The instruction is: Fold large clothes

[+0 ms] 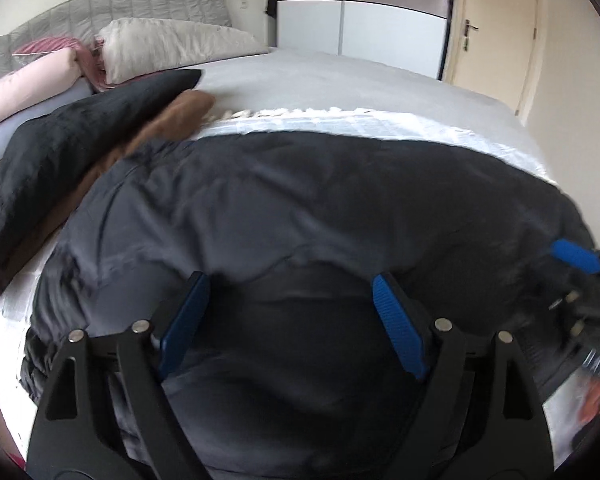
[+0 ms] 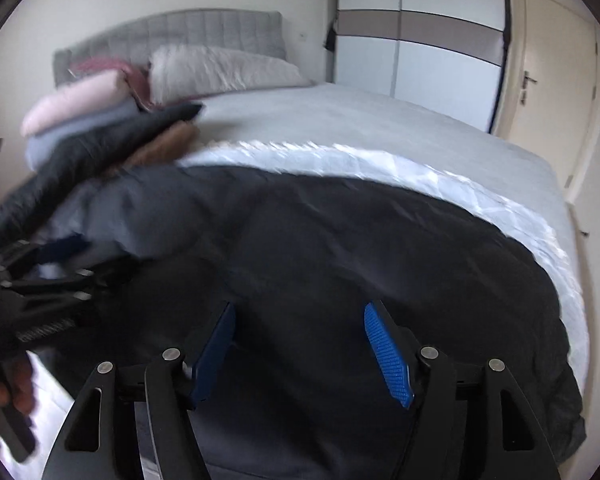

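Observation:
A large dark navy padded jacket [image 1: 300, 208] lies spread across the near part of the bed, on a white sheet; it also fills the right wrist view [image 2: 340, 248]. My left gripper [image 1: 290, 286] is open, its blue-padded fingers [image 1: 396, 328] spread just above the jacket's near edge. My right gripper [image 2: 300, 312] is open too, over the jacket further right. The right gripper's blue finger shows at the right edge of the left wrist view [image 1: 576, 256]. The left gripper shows blurred at the left of the right wrist view [image 2: 48, 276].
A pile of black and brown garments [image 1: 80, 148] lies on the bed's left side. Pillows and folded pink items [image 1: 148, 44] sit at the grey headboard. A wardrobe [image 1: 360, 8] and a door [image 1: 496, 32] stand beyond the bed.

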